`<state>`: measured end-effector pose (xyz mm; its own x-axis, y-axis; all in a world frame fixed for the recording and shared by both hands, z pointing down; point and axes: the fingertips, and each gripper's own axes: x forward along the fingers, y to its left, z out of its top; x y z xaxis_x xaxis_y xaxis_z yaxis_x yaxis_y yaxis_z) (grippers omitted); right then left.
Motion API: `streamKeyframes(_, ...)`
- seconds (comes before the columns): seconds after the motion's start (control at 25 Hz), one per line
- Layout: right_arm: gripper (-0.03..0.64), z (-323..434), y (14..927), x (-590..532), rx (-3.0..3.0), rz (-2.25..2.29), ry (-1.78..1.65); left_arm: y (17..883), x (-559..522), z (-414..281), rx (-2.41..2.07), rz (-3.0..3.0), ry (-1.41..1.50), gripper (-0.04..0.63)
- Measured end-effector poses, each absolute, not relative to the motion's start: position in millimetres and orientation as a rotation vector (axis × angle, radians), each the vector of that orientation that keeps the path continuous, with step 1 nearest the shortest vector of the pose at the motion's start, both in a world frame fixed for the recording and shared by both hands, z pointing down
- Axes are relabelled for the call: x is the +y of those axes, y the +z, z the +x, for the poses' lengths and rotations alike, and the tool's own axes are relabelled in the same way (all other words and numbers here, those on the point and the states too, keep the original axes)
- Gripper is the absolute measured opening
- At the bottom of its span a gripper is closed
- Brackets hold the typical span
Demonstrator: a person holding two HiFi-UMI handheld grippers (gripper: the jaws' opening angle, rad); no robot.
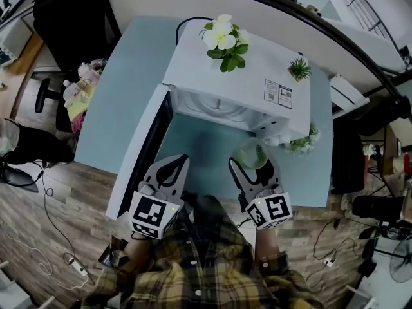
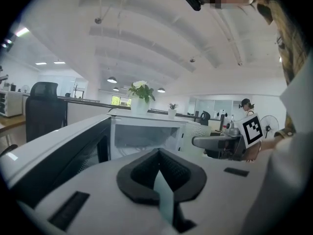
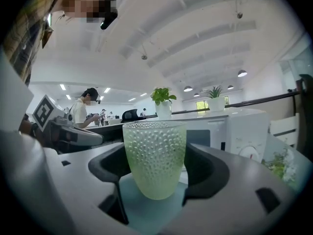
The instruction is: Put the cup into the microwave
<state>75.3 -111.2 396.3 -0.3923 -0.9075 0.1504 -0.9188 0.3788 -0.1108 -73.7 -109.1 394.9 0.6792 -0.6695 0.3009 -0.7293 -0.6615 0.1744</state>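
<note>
Dimpled green glass cup (image 3: 154, 158), tapered, upright with its mouth up, gripped between the black jaws of the right tool (image 1: 251, 162), just before the open white microwave (image 1: 257, 76), over the blue desk (image 1: 122, 89). Left tool (image 1: 172, 163) clenched, holding nothing.

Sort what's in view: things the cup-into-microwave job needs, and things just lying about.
Job: green dimpled glass cup, gripped by the right gripper; white microwave, door open.
Lying about: white-flowered potted plant and small spiky green plant on the microwave; black office chair.
</note>
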Motion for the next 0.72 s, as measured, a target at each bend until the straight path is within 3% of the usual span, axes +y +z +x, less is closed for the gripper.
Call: streamKeyframes(0.72,0.360,81.6,406.2,-110.8,-2.563,1.628,0.295,399.1,-114.7,-55.9,-1.140,2.587,0.287,-0.009)
